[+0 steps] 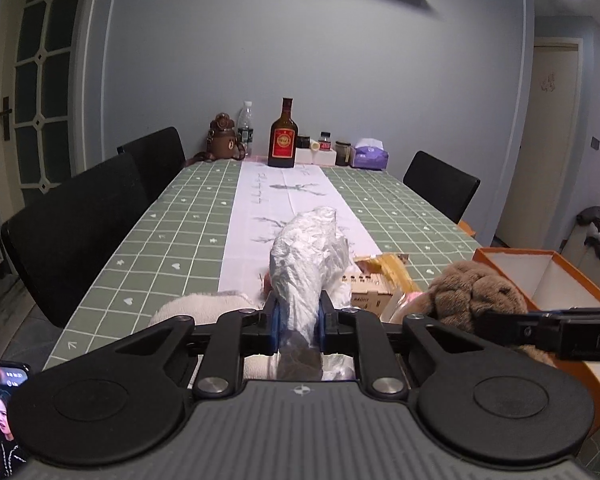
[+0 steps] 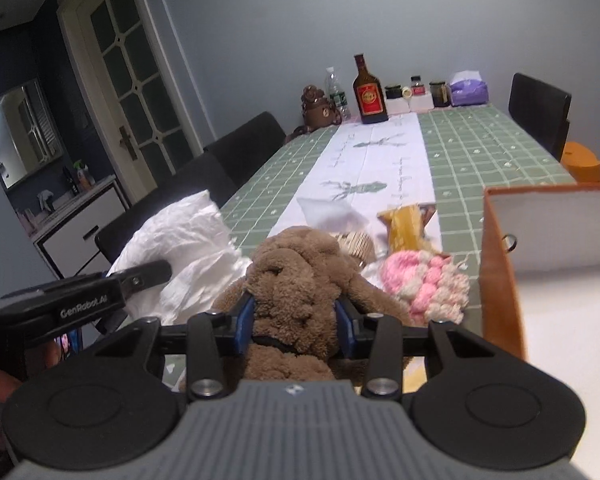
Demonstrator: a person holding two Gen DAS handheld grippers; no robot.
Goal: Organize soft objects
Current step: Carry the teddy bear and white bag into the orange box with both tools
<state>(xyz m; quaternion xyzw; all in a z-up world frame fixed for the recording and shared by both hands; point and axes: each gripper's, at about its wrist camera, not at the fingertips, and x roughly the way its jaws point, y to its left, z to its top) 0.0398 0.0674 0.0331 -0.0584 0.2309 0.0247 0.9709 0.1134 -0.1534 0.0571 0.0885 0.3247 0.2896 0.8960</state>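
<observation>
You hold a crumpled plastic bag (image 1: 306, 256) pinched in your left gripper (image 1: 298, 320) and a brown plush toy (image 2: 296, 292) clamped in your right gripper (image 2: 296, 328), the orange box (image 2: 500, 264) to its right looks empty, and the pink knitted item (image 2: 424, 284) just ahead waits.

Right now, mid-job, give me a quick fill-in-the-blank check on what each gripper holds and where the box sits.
1. The left gripper is shut on a crumpled white ____ bag.
2. The right gripper is shut on a ____ plush toy.
3. The pink-and-cream knitted item lies beside the ____-walled open box.

Missing words: plastic; brown; orange
</observation>
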